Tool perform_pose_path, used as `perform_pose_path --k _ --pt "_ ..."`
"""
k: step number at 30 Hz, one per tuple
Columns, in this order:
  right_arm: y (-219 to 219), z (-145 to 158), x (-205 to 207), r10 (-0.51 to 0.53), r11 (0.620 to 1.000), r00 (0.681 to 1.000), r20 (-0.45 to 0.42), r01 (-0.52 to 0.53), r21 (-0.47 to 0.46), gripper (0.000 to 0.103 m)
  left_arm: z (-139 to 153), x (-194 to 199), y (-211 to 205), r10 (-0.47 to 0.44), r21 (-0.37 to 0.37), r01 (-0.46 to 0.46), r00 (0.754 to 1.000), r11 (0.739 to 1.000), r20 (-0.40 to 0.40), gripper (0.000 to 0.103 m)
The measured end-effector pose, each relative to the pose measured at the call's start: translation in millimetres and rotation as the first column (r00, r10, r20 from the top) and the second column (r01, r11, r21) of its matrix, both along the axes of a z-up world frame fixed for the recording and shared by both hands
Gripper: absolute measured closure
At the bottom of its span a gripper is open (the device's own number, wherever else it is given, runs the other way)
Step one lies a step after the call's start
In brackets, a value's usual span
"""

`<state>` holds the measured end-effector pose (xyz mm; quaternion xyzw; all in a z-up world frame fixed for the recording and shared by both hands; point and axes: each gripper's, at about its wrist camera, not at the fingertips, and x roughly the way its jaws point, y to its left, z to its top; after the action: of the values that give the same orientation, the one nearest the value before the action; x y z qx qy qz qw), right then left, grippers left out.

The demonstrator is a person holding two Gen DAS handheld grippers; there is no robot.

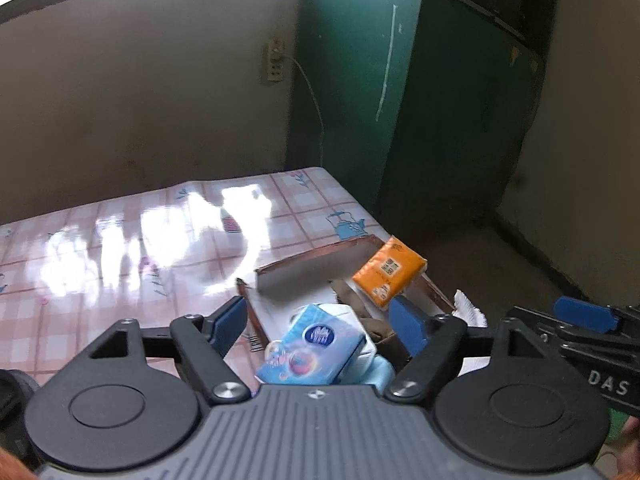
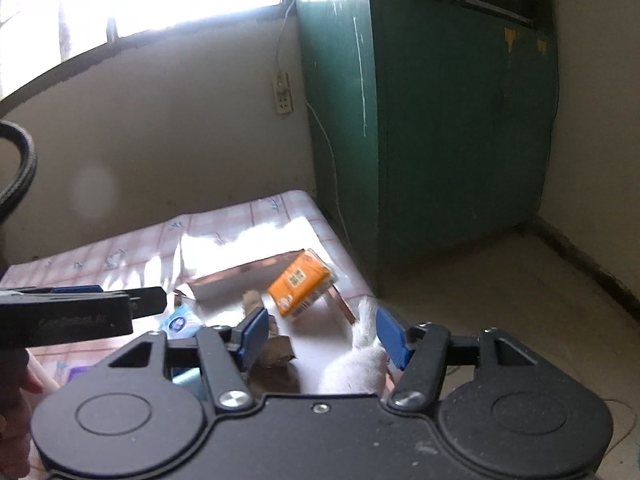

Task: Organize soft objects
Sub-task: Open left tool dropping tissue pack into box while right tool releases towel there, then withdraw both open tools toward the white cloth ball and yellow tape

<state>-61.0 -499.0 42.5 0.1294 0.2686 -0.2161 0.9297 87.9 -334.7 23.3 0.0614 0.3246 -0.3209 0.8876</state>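
Note:
My left gripper [image 1: 318, 316] stands open over a shallow cardboard box [image 1: 304, 268] with a white inside. A blue tissue pack [image 1: 316, 344] lies between its fingers, with a gap on each side. Tilted over the box's far right corner is an orange tissue pack [image 1: 390, 272], also seen from the right wrist [image 2: 302, 282]. My right gripper [image 2: 322, 324] is open above the box's right part. A white fluffy piece [image 2: 360, 356] lies against its right finger, and a brown soft thing [image 2: 276, 344] lies by its left finger. Neither is pinched.
The box sits near the right edge of a table [image 1: 120, 240] covered with a glossy pink checked cloth. A green cabinet [image 1: 400, 100] stands beyond that edge, with bare floor [image 2: 500, 300] to the right. A cable hangs from a wall socket [image 1: 275, 65].

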Motion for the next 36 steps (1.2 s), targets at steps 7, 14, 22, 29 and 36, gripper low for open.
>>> perform_pose_path --k 7,14,22,29,36 --pt "39.1 18.4 -4.1 0.056 0.998 0.998 0.034 -0.057 0.013 0.029 15.0 -15.3 33.3 0.075 0.06 -0.076 0.997 0.995 0.019 0.019" --pt "85.8 30.2 -4.0 0.116 0.993 0.993 0.036 -0.117 0.017 0.028 30.3 -34.1 75.0 0.138 0.088 -0.142 0.989 0.986 0.045 0.016" --pt "137.9 35.5 5.2 0.191 0.981 0.981 0.029 -0.192 0.011 0.028 37.9 -46.3 127.0 0.21 0.077 -0.213 0.976 0.974 0.054 0.015" --pt "177.7 34.3 14.4 0.254 0.967 0.967 0.018 -0.254 0.013 0.027 36.1 -46.2 163.7 0.278 0.073 -0.281 0.96 0.957 0.042 0.014" --pt "214.0 28.8 27.7 0.322 0.947 0.947 0.001 -0.322 0.019 0.027 32.1 -45.0 202.2 0.341 0.073 -0.343 0.939 0.937 0.041 0.014"
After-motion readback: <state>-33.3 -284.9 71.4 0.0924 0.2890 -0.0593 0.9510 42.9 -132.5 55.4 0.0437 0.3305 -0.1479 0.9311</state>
